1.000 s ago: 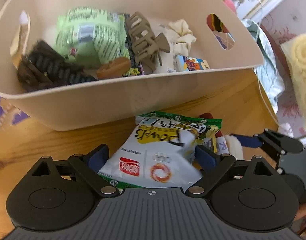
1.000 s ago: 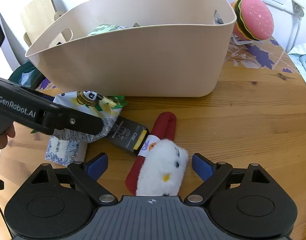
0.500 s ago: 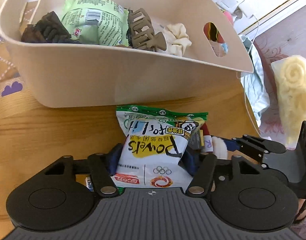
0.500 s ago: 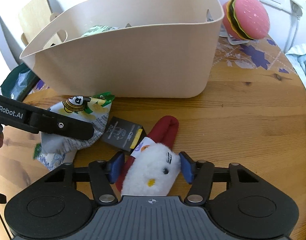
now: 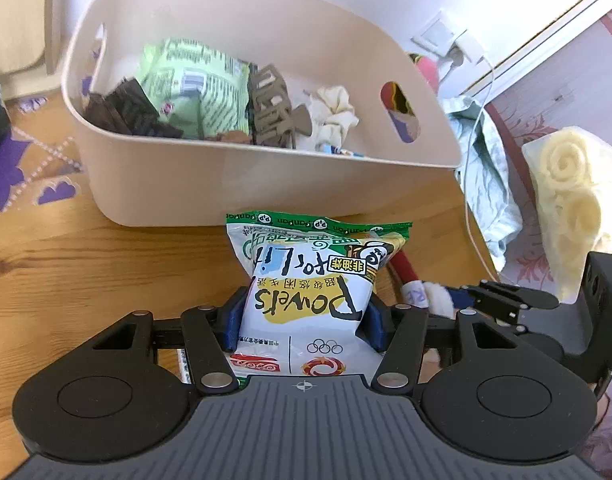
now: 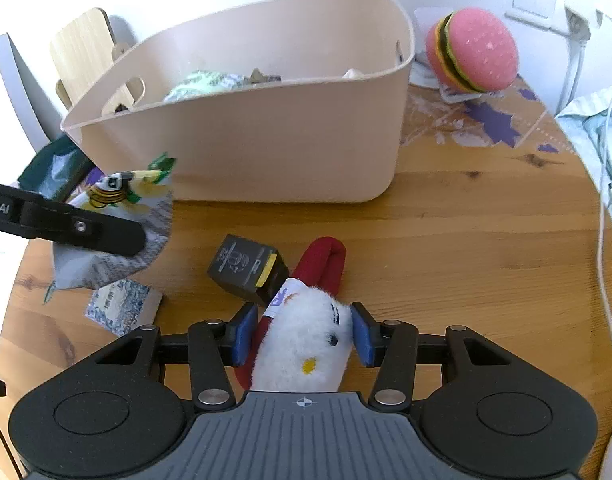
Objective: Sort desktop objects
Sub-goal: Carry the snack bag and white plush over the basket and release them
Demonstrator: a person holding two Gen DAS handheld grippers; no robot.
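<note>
A white and green snack bag (image 5: 306,280) sits between the blue pads of my left gripper (image 5: 304,322), whose jaws are closing and press its sides. The right wrist view shows the same bag (image 6: 118,256) held a little above the wooden table (image 6: 466,240). My right gripper (image 6: 302,334) is closing on a white and red plush toy (image 6: 306,320), and its pads squeeze the white fur. Just ahead of both stands the beige bin (image 5: 266,184), holding a green packet, hair claws and a cream scrunchie.
A small black box (image 6: 242,264) lies against the plush toy, and a blue patterned packet (image 6: 122,304) lies under the lifted bag. A burger plush (image 6: 474,52) sits behind the bin at the right. A white cable (image 6: 604,208) runs down the table's right edge.
Both grippers went from wide open to gripping, the left on the snack bag and the right on the plush toy. Both rose slightly, and the bag came up off the blue packet.
</note>
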